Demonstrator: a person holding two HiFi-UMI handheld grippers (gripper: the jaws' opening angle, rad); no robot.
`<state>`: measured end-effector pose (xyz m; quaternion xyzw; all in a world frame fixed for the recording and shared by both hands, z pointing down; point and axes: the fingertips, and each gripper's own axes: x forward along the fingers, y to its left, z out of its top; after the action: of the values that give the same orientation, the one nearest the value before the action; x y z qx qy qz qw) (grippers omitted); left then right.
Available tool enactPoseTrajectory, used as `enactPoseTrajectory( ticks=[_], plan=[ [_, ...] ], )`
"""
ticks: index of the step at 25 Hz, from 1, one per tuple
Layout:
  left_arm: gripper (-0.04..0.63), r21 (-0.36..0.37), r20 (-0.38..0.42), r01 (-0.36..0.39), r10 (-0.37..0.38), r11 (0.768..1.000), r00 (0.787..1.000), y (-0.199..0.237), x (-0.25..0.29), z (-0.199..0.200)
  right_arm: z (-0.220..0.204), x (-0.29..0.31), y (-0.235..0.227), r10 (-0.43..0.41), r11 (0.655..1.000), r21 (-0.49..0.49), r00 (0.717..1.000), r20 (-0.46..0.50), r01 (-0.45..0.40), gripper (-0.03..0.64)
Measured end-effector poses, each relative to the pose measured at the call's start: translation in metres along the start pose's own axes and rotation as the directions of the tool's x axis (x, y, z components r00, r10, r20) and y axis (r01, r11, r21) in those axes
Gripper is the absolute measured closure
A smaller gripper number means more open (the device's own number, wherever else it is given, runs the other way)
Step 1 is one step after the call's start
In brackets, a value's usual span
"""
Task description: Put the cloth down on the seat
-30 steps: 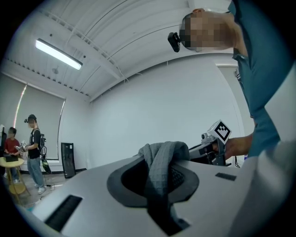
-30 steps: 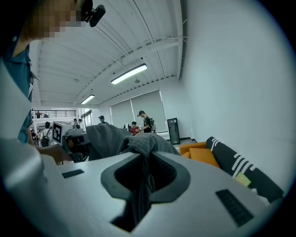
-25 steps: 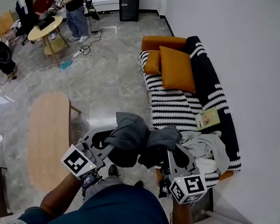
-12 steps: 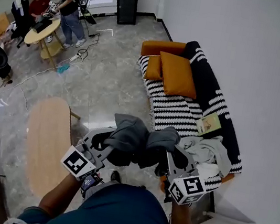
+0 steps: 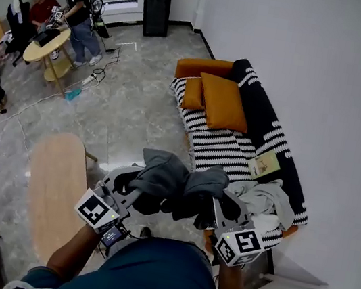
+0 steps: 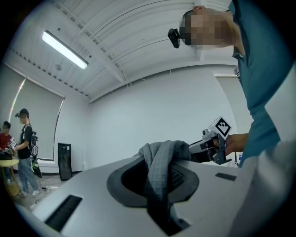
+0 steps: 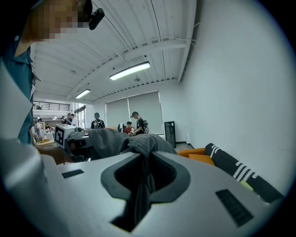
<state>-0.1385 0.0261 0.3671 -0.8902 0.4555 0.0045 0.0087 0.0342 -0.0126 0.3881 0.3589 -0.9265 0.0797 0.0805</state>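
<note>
A grey cloth (image 5: pixel 174 180) hangs bunched between my two grippers in front of the person's body. My left gripper (image 5: pixel 133 187) is shut on the cloth's left part, whose folds (image 6: pixel 159 162) drape over the closed jaws. My right gripper (image 5: pixel 220 202) is shut on the right part, and the cloth (image 7: pixel 138 148) spills over its jaws. The seat is a black-and-white striped sofa (image 5: pixel 218 147) ahead and to the right. Both grippers are short of its near end.
Two orange cushions (image 5: pixel 219 100) lie at the sofa's far end. A book (image 5: pixel 264 165) and a pale crumpled garment (image 5: pixel 268 196) rest on its near part. A wooden oval table (image 5: pixel 56 181) stands at left. Two people are by a round table (image 5: pixel 47 39) far left.
The view has shifted forward across the floor. Sofa and wooden table have slid a little left in the head view. Both grippers keep the cloth in the same hold.
</note>
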Motion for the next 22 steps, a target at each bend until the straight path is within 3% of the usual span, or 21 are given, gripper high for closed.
enactPoseTrajectory(
  ticks=[8, 16, 22],
  plan=[
    [0.541, -0.02, -0.034, 0.028, -0.028, 0.999, 0.999, -0.007, 0.017, -0.018, -0.024, 0.0, -0.023, -0.016, 0.997, 0.078, 0.999, -0.051, 0.02, 0.574],
    [0.541, -0.008, -0.059, -0.002, 0.002, 1.0, 0.998, -0.008, 0.045, -0.016, -0.015, 0.017, -0.047, 0.053, 0.995, 0.084, 0.998, -0.027, -0.051, 0.574],
    [0.541, -0.012, -0.072, 0.005, -0.006, 1.0, 0.997, -0.027, 0.08, -0.02, -0.023, 0.017, -0.084, 0.05, 0.992, 0.121, 0.998, -0.045, -0.044, 0.574]
  ],
)
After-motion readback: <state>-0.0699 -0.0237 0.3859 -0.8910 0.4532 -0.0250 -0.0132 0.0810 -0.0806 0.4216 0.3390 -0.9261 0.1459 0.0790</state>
